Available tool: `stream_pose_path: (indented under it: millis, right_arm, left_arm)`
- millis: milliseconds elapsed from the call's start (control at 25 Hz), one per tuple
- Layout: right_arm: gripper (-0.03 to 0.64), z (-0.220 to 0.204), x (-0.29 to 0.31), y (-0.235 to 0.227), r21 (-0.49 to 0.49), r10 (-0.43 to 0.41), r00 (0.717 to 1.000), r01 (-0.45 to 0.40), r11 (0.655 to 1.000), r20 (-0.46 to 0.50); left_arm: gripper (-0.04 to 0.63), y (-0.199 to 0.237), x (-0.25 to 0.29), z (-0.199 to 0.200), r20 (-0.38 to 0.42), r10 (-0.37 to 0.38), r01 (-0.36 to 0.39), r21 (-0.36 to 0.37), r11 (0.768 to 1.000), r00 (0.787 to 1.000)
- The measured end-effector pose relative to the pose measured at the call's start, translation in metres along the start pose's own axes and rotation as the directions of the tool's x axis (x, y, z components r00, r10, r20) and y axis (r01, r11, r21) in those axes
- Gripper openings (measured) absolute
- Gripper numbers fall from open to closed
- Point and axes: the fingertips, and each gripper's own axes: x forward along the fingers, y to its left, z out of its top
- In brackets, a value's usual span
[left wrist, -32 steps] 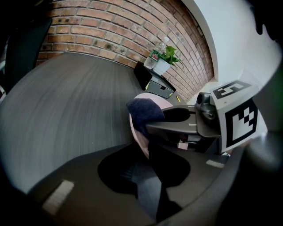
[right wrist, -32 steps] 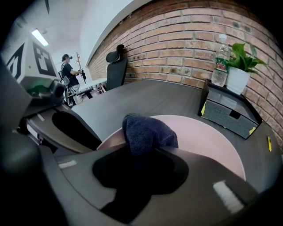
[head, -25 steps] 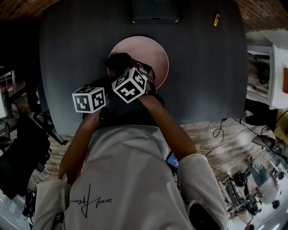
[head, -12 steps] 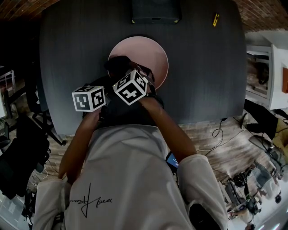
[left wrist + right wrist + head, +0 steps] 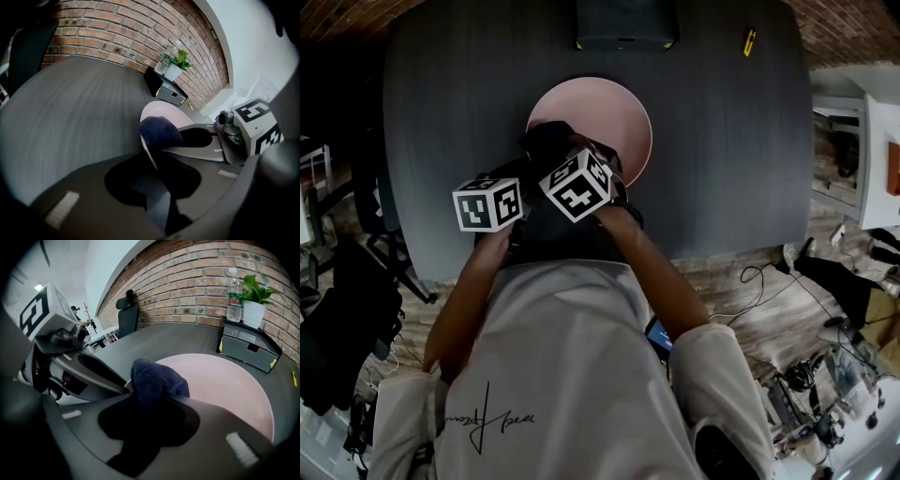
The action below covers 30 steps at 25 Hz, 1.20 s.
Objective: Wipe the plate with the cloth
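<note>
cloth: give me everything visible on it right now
The cloth is dark navy with a nubby, terry-like weave, bunched into a rounded wad rather than spread flat. The right tongs are clamped on its lower part, so only the top bulges out past them. It appears to press on the pink plate at the near left rim, covering a small patch. Its lower folds are lost in shadow inside the tongs.

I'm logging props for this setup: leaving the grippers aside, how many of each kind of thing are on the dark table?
pink round plate: 1
dark blue cloth: 1
black drawer box: 1
clear plastic bottle: 1
green plant in a white pot: 1
small yellow object: 1
Total: 6
</note>
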Motion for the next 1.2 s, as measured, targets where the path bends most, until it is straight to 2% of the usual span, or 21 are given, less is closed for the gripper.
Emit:
stream_pose_path:
  millis: [680, 1000, 1200]
  right_arm:
    - [0.109, -0.015, -0.010, 0.011, -0.025, 0.118, 0.990, -0.120, 0.992, -0.075]
    - [0.110, -0.021, -0.014, 0.013, -0.022, 0.175, 0.979, -0.178, 0.984, -0.103]
    - [0.110, -0.026, -0.015, 0.012, -0.015, 0.205, 0.972, -0.208, 0.978, -0.115]
  left_arm:
    - [0.086, 0.000, -0.001, 0.002, 0.008, 0.001, -0.001, -0.012, 1.000, 1.000]
    - [0.084, 0.002, 0.000, -0.005, -0.014, -0.010, 0.010, -0.037, 0.999, 1.000]
    - [0.084, 0.001, 0.000, 0.001, 0.000, -0.003, 0.003, -0.018, 1.000, 1.000]
